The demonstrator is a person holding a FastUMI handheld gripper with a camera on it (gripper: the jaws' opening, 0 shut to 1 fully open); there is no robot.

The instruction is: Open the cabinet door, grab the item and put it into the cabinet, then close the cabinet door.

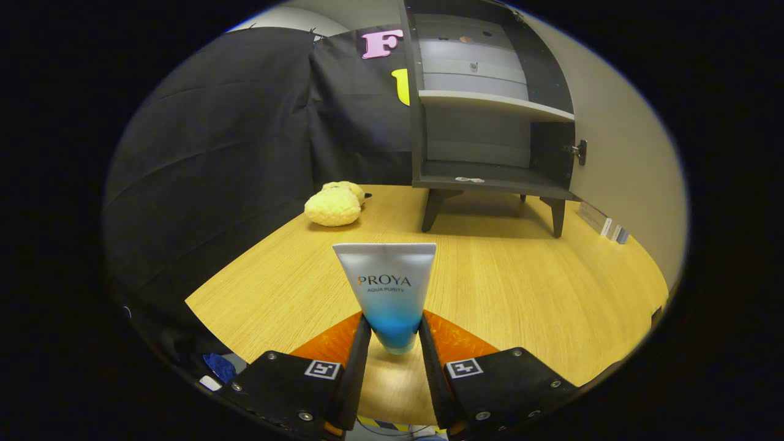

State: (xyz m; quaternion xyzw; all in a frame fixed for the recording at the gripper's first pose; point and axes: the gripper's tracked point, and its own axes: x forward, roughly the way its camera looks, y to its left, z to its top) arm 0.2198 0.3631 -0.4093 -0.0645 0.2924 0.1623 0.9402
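A white-to-blue cosmetic tube stands upright between my fingers, its flat crimped end up and its blue cap end down. My gripper is shut on the tube, both fingers pressing its lower blue part, above the wooden table. Beyond the fingers, at the far side of the table, stands a dark grey cabinet on short legs. Its door is swung open to the right, showing a pale shelf and the bottom compartment.
A yellow plush toy lies on the table left of the cabinet. Black cloth walls the booth on the left and behind. A few small flat items rest by the table's right edge under the open door.
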